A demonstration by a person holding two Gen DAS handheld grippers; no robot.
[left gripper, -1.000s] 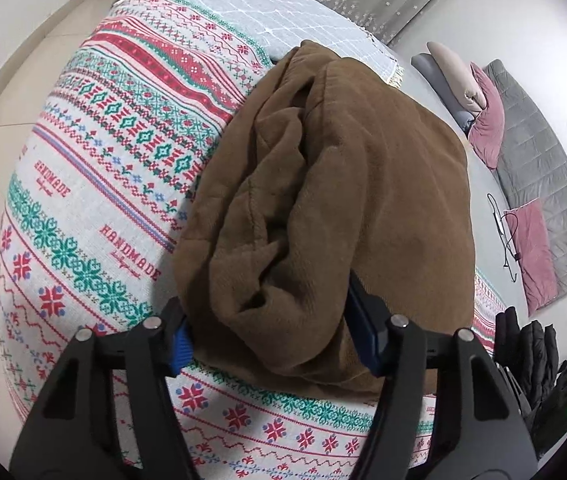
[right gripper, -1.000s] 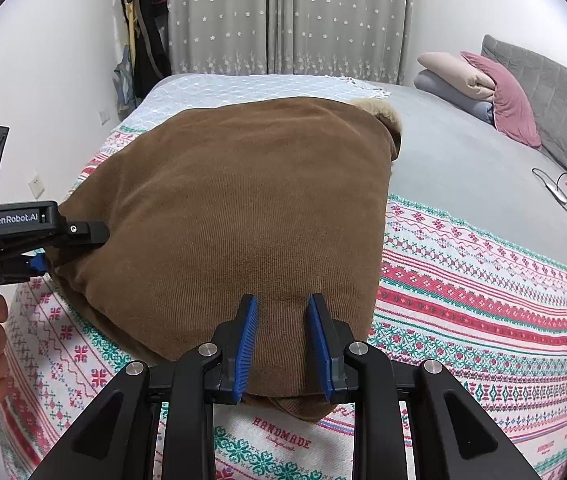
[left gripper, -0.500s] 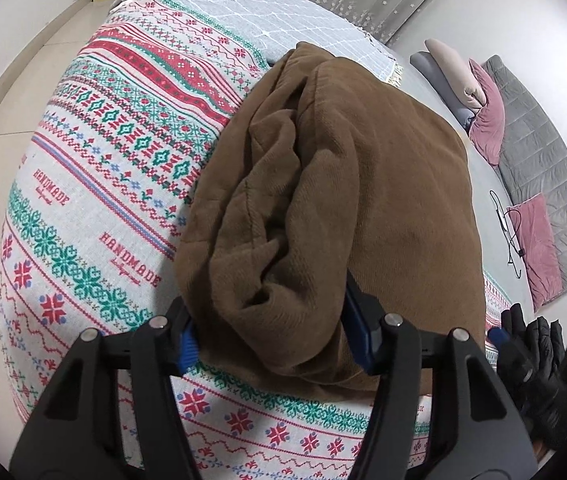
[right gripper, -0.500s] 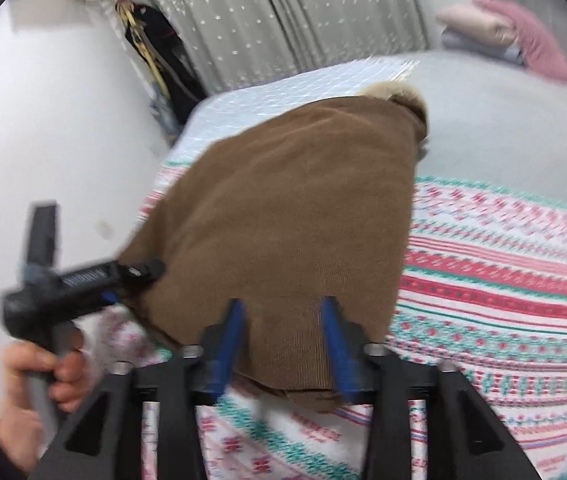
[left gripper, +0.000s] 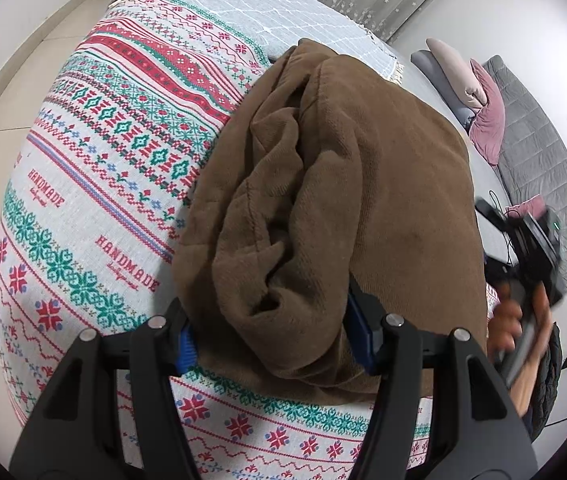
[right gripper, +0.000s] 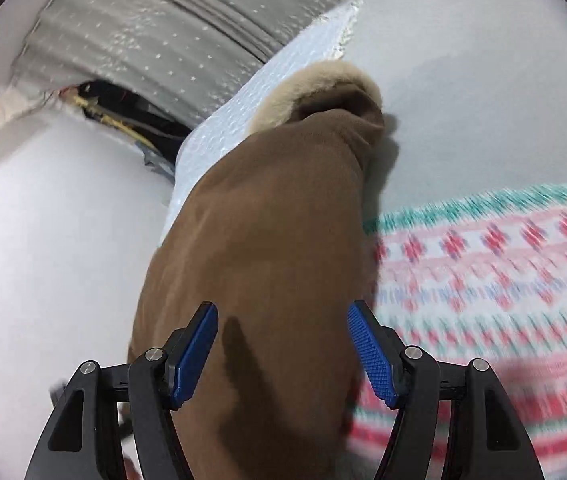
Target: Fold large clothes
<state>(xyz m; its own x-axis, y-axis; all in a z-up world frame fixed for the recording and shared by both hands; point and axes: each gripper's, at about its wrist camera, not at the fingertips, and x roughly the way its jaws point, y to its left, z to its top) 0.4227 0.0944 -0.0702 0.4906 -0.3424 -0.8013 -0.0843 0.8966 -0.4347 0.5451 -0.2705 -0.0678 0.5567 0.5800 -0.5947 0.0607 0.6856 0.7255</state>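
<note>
**A:** How do the tongs stand?

**B:** The left gripper has its blue pads set wide on either side of the near end of the brown coat. A thick bunch of folded cloth fills the gap and hides most of both pads. Whether the pads press on it or only flank it cannot be told from the left wrist view.

**A:** And the other one?

**B:** The right gripper is spread wide, both blue pads in full sight above the coat, with no cloth between them. That view is blurred. From the left wrist view the right gripper shows as a smeared black shape beyond the coat's right edge, with the person's hand around its handle.

**A:** Where does the coat lie?

**B:** It lies folded into a thick bundle on the patterned blanket, which covers the near part of the bed. Its far end, with a pale fur trim, reaches a light quilted throw and the grey sheet.

**A:** Any containers?

**B:** None shows. Further out, pillows are stacked at the head of the bed against a grey padded headboard. Grey curtains hang behind, and a dark garment sits low at the right.
</note>
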